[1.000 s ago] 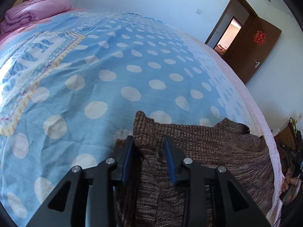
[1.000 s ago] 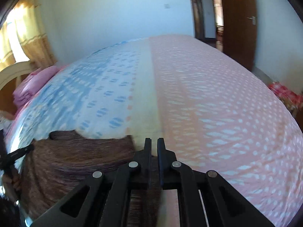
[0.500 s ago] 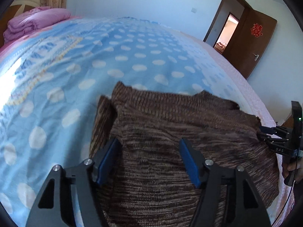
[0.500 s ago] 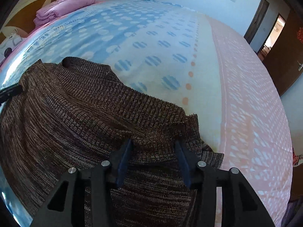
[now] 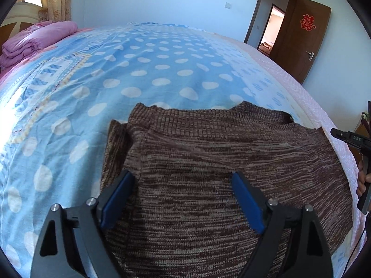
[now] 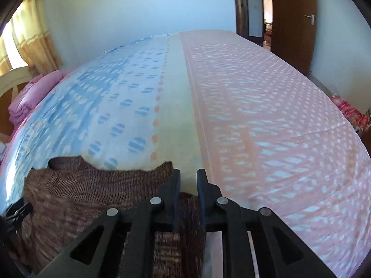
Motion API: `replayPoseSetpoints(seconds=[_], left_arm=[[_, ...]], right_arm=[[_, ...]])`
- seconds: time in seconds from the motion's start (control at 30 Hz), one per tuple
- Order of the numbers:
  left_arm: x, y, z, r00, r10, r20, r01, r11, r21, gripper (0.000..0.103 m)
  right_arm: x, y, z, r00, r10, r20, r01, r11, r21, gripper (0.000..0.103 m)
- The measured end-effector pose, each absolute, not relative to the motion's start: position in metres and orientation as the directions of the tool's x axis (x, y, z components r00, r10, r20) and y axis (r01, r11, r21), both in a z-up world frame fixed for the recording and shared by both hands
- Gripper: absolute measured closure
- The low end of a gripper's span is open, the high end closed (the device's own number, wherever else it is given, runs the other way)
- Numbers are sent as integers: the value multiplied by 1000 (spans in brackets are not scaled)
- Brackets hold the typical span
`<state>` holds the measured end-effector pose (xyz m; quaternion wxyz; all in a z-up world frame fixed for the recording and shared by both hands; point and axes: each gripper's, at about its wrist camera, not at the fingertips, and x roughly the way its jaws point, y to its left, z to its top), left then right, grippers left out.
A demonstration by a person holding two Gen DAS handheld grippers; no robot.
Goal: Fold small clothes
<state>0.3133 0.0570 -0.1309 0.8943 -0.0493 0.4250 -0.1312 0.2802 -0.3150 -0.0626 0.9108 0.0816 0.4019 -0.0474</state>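
Spread wide and opening further, the left gripper (image 5: 183, 185) hangs over a brown marled knit sweater (image 5: 208, 153) lying flat on the polka-dot blue and pink bedsheet (image 5: 162, 69), its blue pads clear of the cloth. At the sweater's other edge, the right gripper (image 6: 188, 180) is closing, a fold of knit between its narrow jaws.

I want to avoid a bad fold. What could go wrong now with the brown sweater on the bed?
1. The left gripper is opening, with nothing pinched, so that side of the brown sweater is free to shift.
2. The right gripper is closing at the sweater's edge; it may catch too little fabric and slip.
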Motion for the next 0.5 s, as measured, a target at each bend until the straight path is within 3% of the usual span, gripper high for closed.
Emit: replayPoseSetpoints(seconds=[0.17, 0.27, 0.3, 0.37, 0.4, 0.43, 0.5], left_arm=[[313, 59, -131, 606, -281, -745, 187, 960, -210, 12], [314, 63, -132, 604, -297, -739, 183, 955, -235, 11], [314, 63, -132, 603, -303, -738, 185, 953, -240, 9], [315, 62, -132, 602, -300, -740, 187, 954, -235, 9], [315, 61, -132, 601, -298, -742, 189, 955, -230, 7], [315, 60, -133, 599, -299, -743, 193, 954, -228, 7], [315, 59, -133, 597, -297, -746, 194, 955, -224, 5]], right_arm=[[278, -295, -59, 680, 8, -733, 77, 994, 81, 88], [289, -268, -78, 625, 49, -779, -38, 999, 32, 88], [290, -259, -88, 601, 16, -799, -59, 998, -25, 88], [288, -253, -106, 606, -184, -774, -15, 970, -242, 87], [287, -258, -108, 609, -213, -764, 15, 966, -258, 83], [286, -271, -107, 606, -198, -771, 64, 978, -201, 69], [280, -294, -100, 595, -130, -793, 145, 988, -53, 68]])
